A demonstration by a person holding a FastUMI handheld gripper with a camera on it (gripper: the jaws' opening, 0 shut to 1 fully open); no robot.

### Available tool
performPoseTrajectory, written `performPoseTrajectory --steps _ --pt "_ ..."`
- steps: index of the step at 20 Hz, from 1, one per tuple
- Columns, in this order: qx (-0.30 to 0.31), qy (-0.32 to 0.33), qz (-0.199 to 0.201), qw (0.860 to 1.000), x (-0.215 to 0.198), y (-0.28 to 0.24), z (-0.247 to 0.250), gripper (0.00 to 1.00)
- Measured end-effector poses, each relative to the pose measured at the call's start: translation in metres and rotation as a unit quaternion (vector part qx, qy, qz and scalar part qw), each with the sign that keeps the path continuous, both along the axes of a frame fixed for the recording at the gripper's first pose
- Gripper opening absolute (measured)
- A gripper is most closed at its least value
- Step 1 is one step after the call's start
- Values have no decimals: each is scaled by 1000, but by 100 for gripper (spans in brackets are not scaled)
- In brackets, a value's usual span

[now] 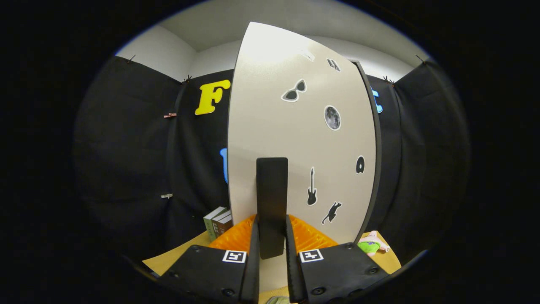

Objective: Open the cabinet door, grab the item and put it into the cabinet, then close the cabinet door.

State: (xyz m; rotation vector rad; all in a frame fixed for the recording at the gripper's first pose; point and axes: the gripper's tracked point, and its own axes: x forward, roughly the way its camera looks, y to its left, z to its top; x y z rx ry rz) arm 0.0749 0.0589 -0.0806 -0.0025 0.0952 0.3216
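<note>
A pale cabinet door with several stickers stands right ahead of me. Its dark upright handle runs down between my two fingers, and my gripper is shut on it, one finger pressing on each side. A small plush toy, green and pink, lies on the tan table to the right of the door, beside my right finger. The inside of the cabinet is hidden behind the door.
Two or three books stand upright on the tan table to the left of the door. Black cloth walls close the booth on the left, back and right.
</note>
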Motion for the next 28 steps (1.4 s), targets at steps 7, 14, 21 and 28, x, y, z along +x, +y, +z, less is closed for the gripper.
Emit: performPoseTrajectory --steps 7,14,21,28 --pt "-6 1 12 1000 -19 -30 3 30" --pt "-22 -4 -7 1000 -33 -60 6 30" --pt "-19 -14 -35 999 -40 -92 12 27" --pt "-36 -21 -85 995 -42 -137 15 25"
